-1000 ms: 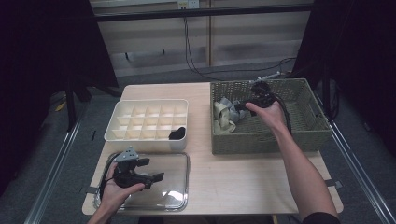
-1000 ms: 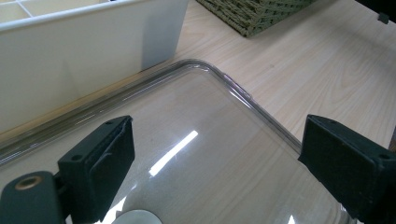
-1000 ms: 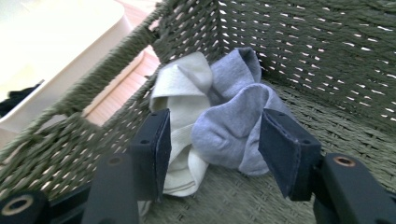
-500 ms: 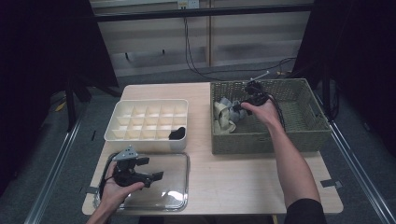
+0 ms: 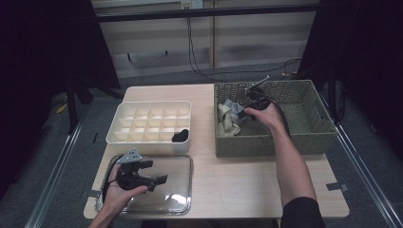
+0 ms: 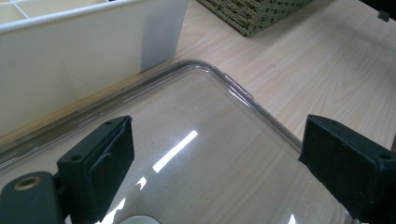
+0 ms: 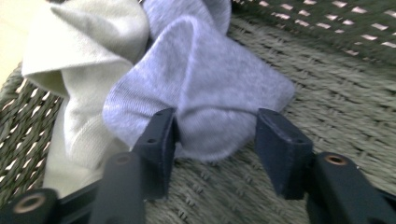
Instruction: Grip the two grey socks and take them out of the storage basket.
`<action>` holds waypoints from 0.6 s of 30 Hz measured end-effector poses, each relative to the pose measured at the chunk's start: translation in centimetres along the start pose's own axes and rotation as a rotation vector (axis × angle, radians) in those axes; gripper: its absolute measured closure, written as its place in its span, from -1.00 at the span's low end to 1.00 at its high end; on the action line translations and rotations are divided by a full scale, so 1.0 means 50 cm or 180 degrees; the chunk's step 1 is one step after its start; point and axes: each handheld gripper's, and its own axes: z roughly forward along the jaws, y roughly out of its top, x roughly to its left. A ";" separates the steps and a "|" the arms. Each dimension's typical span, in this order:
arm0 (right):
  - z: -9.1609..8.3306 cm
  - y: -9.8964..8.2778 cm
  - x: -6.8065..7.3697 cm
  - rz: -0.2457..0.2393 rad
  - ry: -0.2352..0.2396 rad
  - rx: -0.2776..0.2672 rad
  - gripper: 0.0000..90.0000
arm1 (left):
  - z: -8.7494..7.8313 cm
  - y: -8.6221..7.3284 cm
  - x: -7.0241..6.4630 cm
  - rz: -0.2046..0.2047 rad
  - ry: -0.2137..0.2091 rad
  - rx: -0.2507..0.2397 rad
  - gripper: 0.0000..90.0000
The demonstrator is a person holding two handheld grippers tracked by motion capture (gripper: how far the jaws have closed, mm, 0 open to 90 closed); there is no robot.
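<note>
Reaching into the woven basket (image 5: pixel 313 118) on the right side of the desk (image 5: pixel 237 175), the right tool (image 7: pixel 215 135) straddles a grey sock (image 7: pixel 205 88) that lies on the basket floor, at the basket's left end as the high view shows it. Its jaws have just been closing and now stand at a middling width with the sock's lower fold between them: the left pad touches the cloth, while the right pad is still a little apart from it, so the sock is not yet pinched. A cream sock (image 7: pixel 84 51) lies just beside the grey one, touching it on the left of the right gripper view. In the high view the right hand (image 5: pixel 263 111) sits over the basket's left half with the socks beside it. The left tool (image 6: pixel 215 163) hovers over a clear plastic lid (image 6: pixel 196 140) that lies flat at the near left of the desk, its jaws spread wide with nothing between them. Just behind the lid stands a white divided box (image 5: pixel 147 118), with a dark rolled item (image 5: pixel 180 136) in its near right compartment.
</note>
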 end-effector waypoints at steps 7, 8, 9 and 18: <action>0.002 0.001 0.000 0.0011 0.0069 -0.0011 0.72 | 0.000 0.000 0.001 -0.0022 0.0006 -0.0015 -0.79; 0.000 0.001 0.000 0.0015 0.0083 -0.0018 0.80 | 0.000 0.000 0.001 -0.0016 0.0021 -0.0013 -0.79; -0.001 0.001 0.000 0.0037 0.0097 -0.0030 0.84 | 0.000 0.000 0.002 -0.0003 0.0033 -0.0004 -0.79; -0.012 0.000 -0.004 0.0065 0.0127 -0.0190 0.99 | 0.001 0.000 0.002 -0.0007 0.0036 -0.0003 -0.79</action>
